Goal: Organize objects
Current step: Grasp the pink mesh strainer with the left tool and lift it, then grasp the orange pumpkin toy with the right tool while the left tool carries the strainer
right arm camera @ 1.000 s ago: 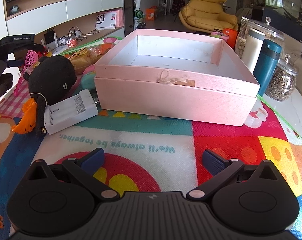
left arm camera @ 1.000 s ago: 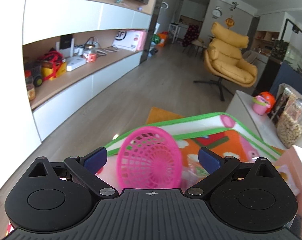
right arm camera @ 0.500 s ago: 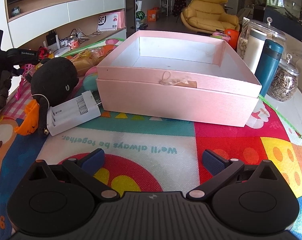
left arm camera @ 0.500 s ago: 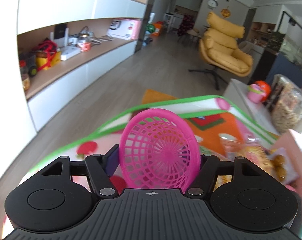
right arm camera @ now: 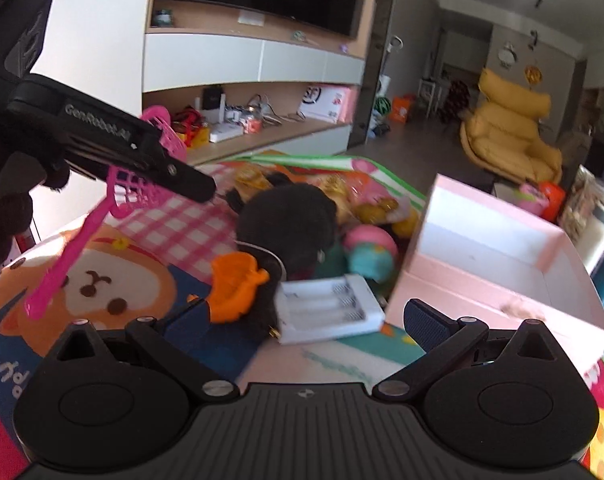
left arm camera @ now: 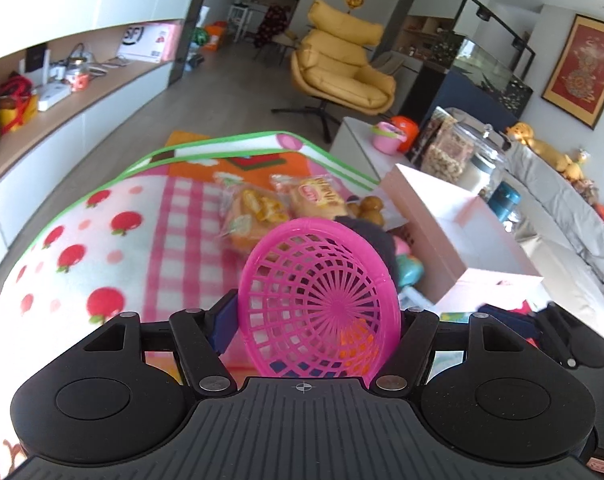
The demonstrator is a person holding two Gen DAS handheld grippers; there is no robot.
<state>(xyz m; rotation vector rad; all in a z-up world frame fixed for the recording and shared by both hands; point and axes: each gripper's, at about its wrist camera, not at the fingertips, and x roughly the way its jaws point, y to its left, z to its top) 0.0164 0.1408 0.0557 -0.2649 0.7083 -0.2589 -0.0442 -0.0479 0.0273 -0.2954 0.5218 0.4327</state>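
My left gripper [left arm camera: 318, 320] is shut on a pink plastic strainer [left arm camera: 318, 300] and holds it above the colourful play mat [left arm camera: 101, 248]. In the right wrist view the left gripper [right arm camera: 189, 184] shows at upper left with the strainer [right arm camera: 121, 188] and its long handle hanging down. My right gripper [right arm camera: 306, 312] is open and empty, low over the mat, facing a white battery charger [right arm camera: 326, 308], a black plush toy [right arm camera: 289, 220] with an orange foot and the open pink box [right arm camera: 498, 272].
Snack packets [left arm camera: 285, 204] and small toys lie between the plush and the box [left arm camera: 434, 232]. Glass jars [left arm camera: 458, 152] and a teal bottle [left arm camera: 506, 200] stand behind the box. A wall shelf unit and a yellow armchair [left arm camera: 342, 60] are beyond the table.
The left gripper closed on the strainer, lifted it and swung right toward the box. The right gripper turned left, now facing the plush and charger.
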